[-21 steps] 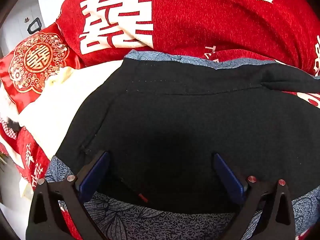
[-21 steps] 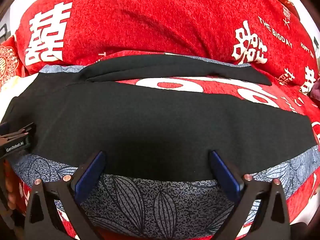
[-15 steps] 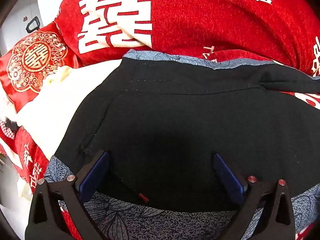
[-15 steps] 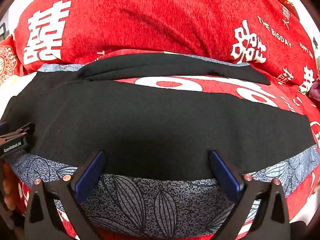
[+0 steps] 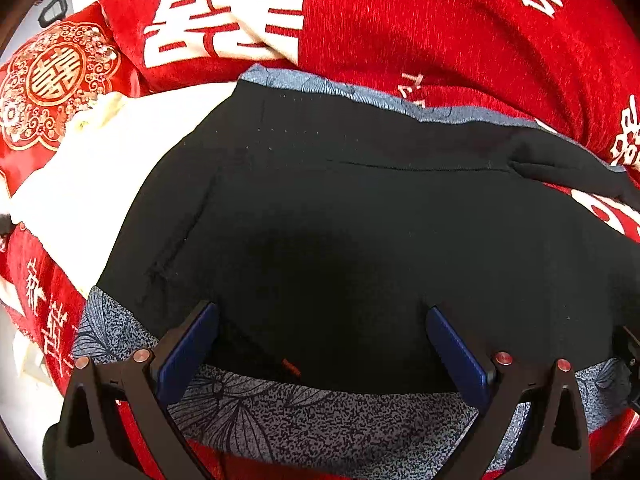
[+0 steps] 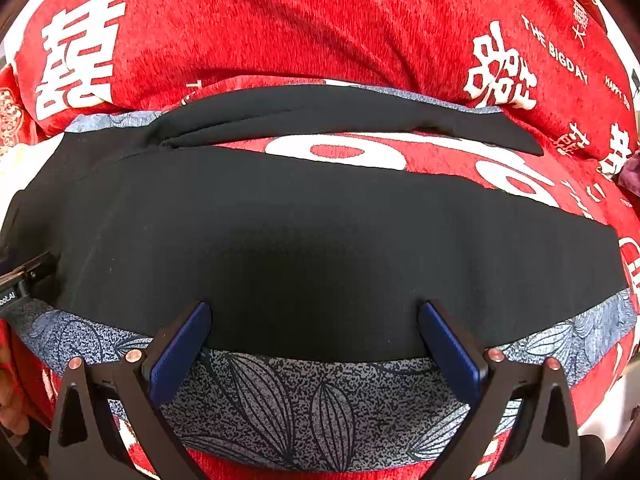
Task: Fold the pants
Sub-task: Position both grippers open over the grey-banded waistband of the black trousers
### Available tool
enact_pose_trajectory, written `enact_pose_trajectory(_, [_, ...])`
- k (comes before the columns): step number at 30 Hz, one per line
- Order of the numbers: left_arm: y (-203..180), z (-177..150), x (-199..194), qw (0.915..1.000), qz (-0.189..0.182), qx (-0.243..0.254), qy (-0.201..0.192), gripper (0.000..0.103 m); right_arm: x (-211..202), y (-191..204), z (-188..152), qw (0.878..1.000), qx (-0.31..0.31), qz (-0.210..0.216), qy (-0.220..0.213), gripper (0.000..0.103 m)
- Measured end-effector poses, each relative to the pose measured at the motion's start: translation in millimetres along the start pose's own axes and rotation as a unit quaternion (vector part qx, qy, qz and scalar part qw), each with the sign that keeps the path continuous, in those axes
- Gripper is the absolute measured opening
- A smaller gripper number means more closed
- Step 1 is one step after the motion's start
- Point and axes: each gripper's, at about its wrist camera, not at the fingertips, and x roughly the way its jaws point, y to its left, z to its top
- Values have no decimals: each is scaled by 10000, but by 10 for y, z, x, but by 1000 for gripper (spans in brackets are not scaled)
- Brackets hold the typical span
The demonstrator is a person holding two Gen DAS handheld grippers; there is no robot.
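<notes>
Black pants (image 5: 360, 220) lie flat across a bed, on a grey leaf-print cloth (image 5: 320, 424). The left wrist view shows the waist end with a pocket seam; the right wrist view shows the two legs (image 6: 320, 232), the far one (image 6: 340, 116) spread apart from the near one. My left gripper (image 5: 320, 332) is open and empty, its blue pads just over the pants' near edge. My right gripper (image 6: 314, 328) is open and empty over the near leg's edge. The left gripper's body shows at the left edge of the right wrist view (image 6: 20, 280).
A big red quilt with white characters (image 6: 320, 20) bulges behind the pants. A cream cloth (image 5: 100, 176) and a red embroidered pillow (image 5: 52, 80) lie to the left of the waist. The bed's near edge is just under the grippers.
Both grippers have crept slightly forward over the pants' near edge; the pants themselves have not moved and both jaws remain open.
</notes>
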Motion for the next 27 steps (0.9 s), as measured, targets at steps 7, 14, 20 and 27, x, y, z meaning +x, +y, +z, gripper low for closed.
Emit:
enact_pose_trajectory(7, [-17,57,46,9992,78,-108,375,103,21,-5,40,9998,7,32,194,103])
enact_pose_trajectory(14, [-53,72,98,9988,245,-149,394,103,47,2,79,9993,-3,4,383,103])
enact_pose_trajectory(20, [-39,86,127,9987,222,-150,427,103,34,21,47,9995,-58,8,295,103])
enact_pose_trajectory(27, [-20,96,116,9986,183,-112,478,103,71,29,140,9976,-237,66,639,103])
